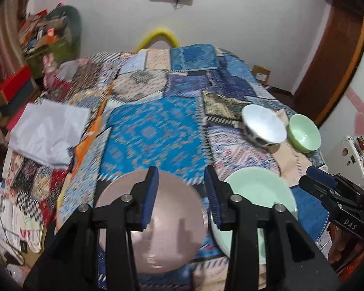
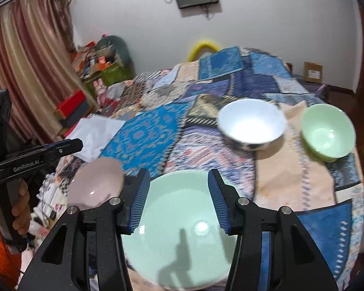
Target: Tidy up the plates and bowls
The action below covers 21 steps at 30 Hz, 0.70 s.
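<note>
A pink plate and a mint green plate lie side by side on the near edge of a patchwork quilt. My left gripper hangs open above the pink plate, nothing between its blue pads. In the right wrist view my right gripper stands open over the green plate, with the pink plate to its left. Farther back on the right sit a white bowl with a dark patterned outside and a green bowl, both upright and apart.
A folded white cloth lies on the quilt's left side. Boxes and clutter pile up by the curtain at the far left. A wooden door frame stands on the right. A hand holds the left gripper's handle.
</note>
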### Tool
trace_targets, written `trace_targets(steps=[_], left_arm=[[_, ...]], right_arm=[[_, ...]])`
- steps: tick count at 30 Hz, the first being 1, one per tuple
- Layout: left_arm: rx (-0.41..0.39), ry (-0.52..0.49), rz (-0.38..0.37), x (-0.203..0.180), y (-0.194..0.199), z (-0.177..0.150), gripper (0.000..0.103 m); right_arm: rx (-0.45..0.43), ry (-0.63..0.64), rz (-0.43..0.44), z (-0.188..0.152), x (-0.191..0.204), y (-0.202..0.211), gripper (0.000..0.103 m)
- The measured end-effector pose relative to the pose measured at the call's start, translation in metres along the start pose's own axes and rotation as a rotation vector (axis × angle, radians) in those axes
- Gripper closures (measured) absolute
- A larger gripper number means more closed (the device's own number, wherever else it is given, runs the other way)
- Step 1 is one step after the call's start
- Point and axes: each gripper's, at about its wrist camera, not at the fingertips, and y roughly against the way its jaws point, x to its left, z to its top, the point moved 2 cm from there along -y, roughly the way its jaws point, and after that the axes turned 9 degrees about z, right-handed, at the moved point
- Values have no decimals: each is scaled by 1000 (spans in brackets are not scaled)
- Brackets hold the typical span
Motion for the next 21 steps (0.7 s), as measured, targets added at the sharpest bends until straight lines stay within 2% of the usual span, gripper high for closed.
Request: trace_targets(steps=[10,21], left_arm=[[18,-65,-49,-63,-35,34,58],[110,-114,-91,-124,-106,65,58]], right_arm=[[-22,-33,-101,14,-54,6,57],[-30,-71,-162,38,-107,-11,57]])
